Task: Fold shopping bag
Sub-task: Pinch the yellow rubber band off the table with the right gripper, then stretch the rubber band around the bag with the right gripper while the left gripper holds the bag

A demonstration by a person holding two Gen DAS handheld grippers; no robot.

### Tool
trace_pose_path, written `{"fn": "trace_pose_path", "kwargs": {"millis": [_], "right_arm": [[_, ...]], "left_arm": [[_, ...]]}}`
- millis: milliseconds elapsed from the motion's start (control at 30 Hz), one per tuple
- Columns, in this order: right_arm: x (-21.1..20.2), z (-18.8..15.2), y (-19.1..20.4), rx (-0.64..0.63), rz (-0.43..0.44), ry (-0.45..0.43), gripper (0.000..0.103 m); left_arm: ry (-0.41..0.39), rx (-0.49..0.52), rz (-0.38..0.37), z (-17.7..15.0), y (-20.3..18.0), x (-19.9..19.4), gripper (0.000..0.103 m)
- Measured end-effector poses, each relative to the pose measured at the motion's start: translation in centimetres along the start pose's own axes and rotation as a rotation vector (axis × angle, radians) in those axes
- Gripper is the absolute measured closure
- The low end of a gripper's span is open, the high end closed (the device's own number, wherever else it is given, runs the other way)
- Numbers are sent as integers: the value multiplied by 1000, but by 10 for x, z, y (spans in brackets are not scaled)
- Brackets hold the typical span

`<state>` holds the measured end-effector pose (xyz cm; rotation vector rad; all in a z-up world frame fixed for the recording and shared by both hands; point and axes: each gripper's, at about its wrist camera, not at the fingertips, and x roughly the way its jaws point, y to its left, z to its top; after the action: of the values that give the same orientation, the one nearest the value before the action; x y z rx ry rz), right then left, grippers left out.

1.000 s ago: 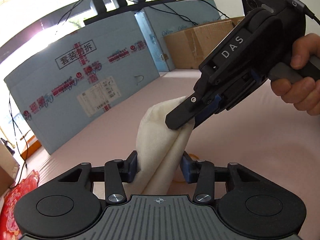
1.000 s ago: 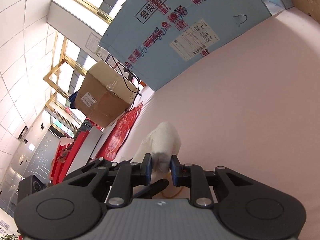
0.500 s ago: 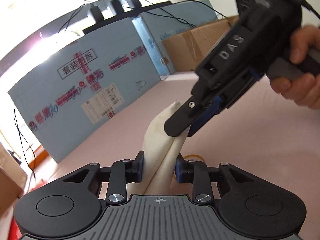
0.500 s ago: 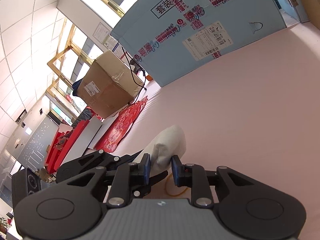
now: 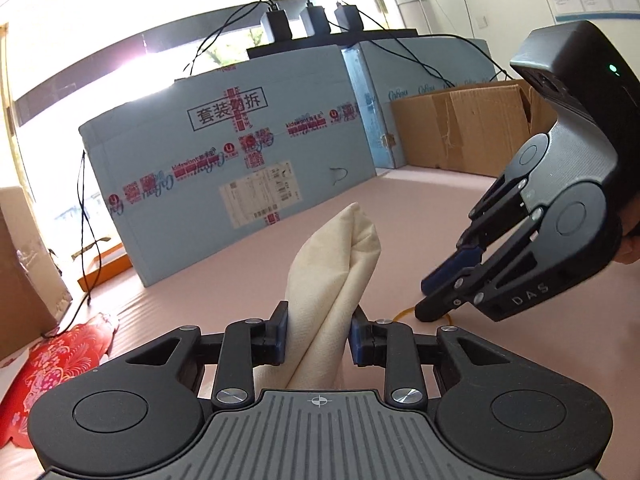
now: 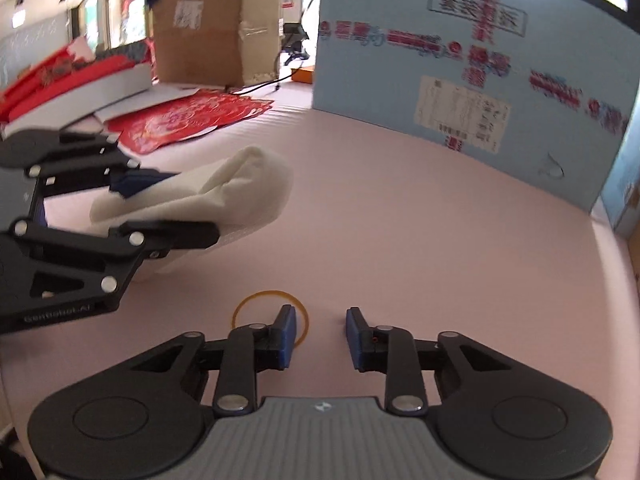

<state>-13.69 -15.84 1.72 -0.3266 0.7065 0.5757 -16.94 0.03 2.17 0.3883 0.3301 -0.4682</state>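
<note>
A cream cloth shopping bag [image 5: 340, 256], rolled into a thick bundle, sticks up out of my left gripper [image 5: 318, 332], which is shut on its lower part. In the right wrist view the same bundle [image 6: 248, 184] lies between the left gripper's [image 6: 168, 208] fingers. My right gripper [image 5: 426, 296] hangs to the right of the bag and apart from it, its tips low over the pink table [image 5: 440, 208]. Its jaws [image 6: 318, 332] stand apart and are closing, with nothing between them. An orange rubber band [image 6: 240, 308] lies on the table under its left finger.
A big light-blue carton [image 5: 224, 168] stands across the back of the table. A brown cardboard box [image 5: 460, 128] is at the back right. Red paper cut-outs [image 5: 52, 364] lie at the left edge, with another brown box [image 6: 216, 28] behind them.
My right gripper has let go of the bag's top, rolled over and swung off to the right, down near the table. The left gripper has tightened on the bag and still holds it.
</note>
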Motion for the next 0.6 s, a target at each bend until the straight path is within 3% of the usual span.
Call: {"fn": "trace_pose_path", "kwargs": {"millis": [100, 167, 333, 467, 600], "right_arm": [[-5, -2, 2, -11, 17, -5, 102], [-11, -6, -8, 71, 41, -16, 102], [-28, -26, -55, 394, 80, -57, 102], [-32, -47, -91, 644, 126, -87, 102], [-35, -72, -120, 863, 196, -140, 102]], "left_arm": [[-3, 14, -10, 0, -2, 1, 75], [1, 40, -25, 1, -7, 2, 75], [18, 172, -97, 11, -34, 11, 75], [74, 339, -161, 19, -65, 27, 73], [113, 410, -212, 25, -79, 39, 72]]}}
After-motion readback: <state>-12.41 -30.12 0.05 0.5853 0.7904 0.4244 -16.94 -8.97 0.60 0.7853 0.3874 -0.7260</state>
